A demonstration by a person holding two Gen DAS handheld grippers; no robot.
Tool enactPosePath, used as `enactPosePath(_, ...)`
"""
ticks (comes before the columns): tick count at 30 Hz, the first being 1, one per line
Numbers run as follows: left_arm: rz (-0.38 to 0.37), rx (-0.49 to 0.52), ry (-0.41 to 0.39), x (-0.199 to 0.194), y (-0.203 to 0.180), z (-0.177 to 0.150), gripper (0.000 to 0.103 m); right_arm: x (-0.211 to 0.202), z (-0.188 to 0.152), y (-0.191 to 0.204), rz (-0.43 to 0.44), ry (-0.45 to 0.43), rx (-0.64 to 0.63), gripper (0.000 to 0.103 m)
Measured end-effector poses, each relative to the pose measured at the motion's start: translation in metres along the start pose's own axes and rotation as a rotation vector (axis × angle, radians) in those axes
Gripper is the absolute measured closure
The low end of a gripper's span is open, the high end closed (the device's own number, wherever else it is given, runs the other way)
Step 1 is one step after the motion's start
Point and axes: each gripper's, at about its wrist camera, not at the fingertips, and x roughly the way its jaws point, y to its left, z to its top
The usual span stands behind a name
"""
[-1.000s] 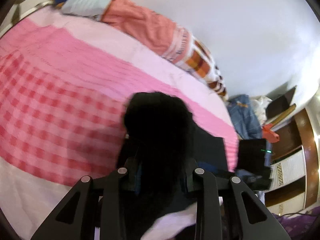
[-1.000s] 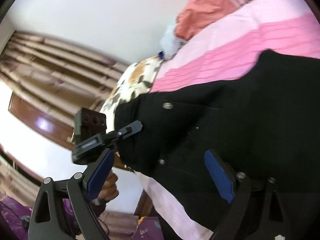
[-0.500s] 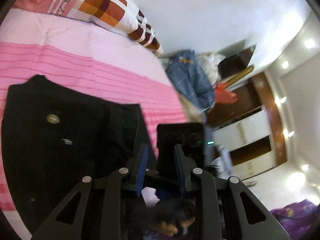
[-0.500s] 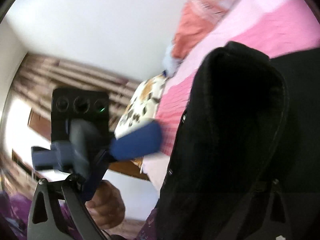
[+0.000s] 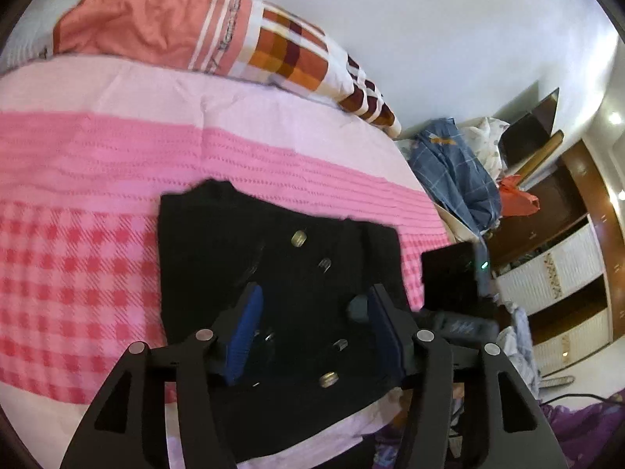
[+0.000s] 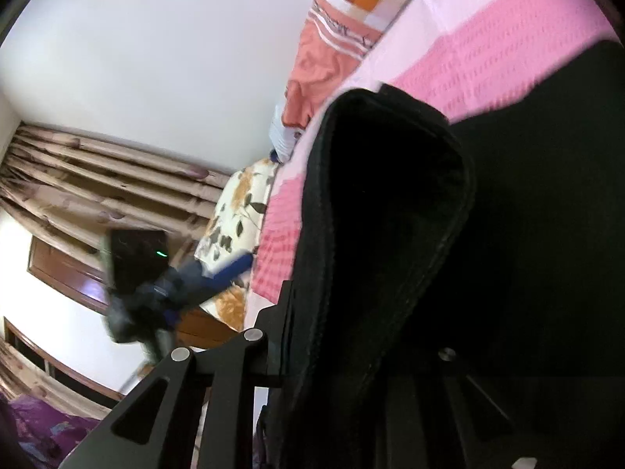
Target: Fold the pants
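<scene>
The black pants (image 5: pixel 273 273) lie folded on the pink checked bedspread (image 5: pixel 78 265), metal buttons showing. My left gripper (image 5: pixel 312 332) is open just above them, blue pads (image 5: pixel 246 332) apart and empty. The right gripper's body (image 5: pixel 449 285) shows at the pants' right edge. In the right wrist view a raised fold of the pants (image 6: pixel 390 234) fills the space between my right gripper's fingers (image 6: pixel 351 371), which are shut on it; the pads are hidden by cloth. The left gripper (image 6: pixel 218 273) appears blurred beyond.
Orange and checked pillows (image 5: pixel 242 39) lie along the bed's far side by the white wall. A pile of clothes (image 5: pixel 457 172) and wooden cabinets (image 5: pixel 566 265) stand right of the bed. Curtains (image 6: pixel 97 179) and a floral pillow (image 6: pixel 234 215) are at the other end.
My left gripper has let go of the pants and opened, then swung back over the bed. My right gripper has closed on a fold of the pants and lifted it.
</scene>
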Motion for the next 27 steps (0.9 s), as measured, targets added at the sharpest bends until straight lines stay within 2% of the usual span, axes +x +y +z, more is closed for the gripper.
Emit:
enactPosePath(2, 0.009, -0.016, 0.007, 0.012, 0.003, -0.004, 0.046, -0.017, 0.007, 0.006, -0.008, -0.017, -0.018, 0.085)
enactPosePath(4, -0.027, -0.039, 0.020, 0.024, 0.003, -0.006, 0.046, -0.038, 0.014, 0.009, -0.015, -0.038, -0.037, 0.085)
enactPosePath(6, -0.024, -0.030, 0.018, 0.039, -0.001, -0.008, 0.045, -0.058, 0.021, -0.001, -0.041, -0.040, -0.040, 0.085)
enactPosePath(7, -0.011, -0.015, 0.023, 0.047, -0.005, -0.009, 0.044, -0.064, 0.023, -0.011, -0.047, -0.020, -0.026, 0.085)
enactPosePath(10, 0.003, 0.023, 0.042, 0.067, -0.013, -0.013, 0.044, -0.067, 0.020, -0.051, -0.143, 0.024, 0.065, 0.080)
enactPosePath(11, 0.030, 0.047, 0.050, 0.073, -0.017, -0.016, 0.044, -0.069, 0.015, -0.066, -0.137, 0.023, 0.122, 0.083)
enactPosePath(13, 0.044, 0.073, 0.068, 0.080, -0.021, -0.020, 0.044, -0.077, 0.010, -0.069, -0.096, -0.013, 0.144, 0.080)
enactPosePath(17, 0.075, 0.106, 0.076, 0.082, -0.027, -0.023, 0.044, -0.079, 0.006, -0.060, -0.101, -0.011, 0.131, 0.064)
enactPosePath(20, 0.092, 0.116, 0.073, 0.081, -0.028, -0.022, 0.043, -0.086, 0.004, -0.057, -0.105, -0.006, 0.155, 0.032)
enactPosePath(21, 0.099, 0.120, 0.074, 0.081, -0.028, -0.023, 0.043, -0.097, 0.006, -0.054, -0.090, -0.018, 0.158, 0.024)
enactPosePath(23, 0.100, 0.127, 0.074, 0.083, -0.027, -0.023, 0.043, -0.110, 0.009, -0.055, -0.098, -0.047, 0.169, 0.017)
enactPosePath(27, 0.103, 0.121, 0.072, 0.086, -0.027, -0.024, 0.042, -0.132, 0.004, -0.055, -0.103, -0.038, 0.140, 0.018)
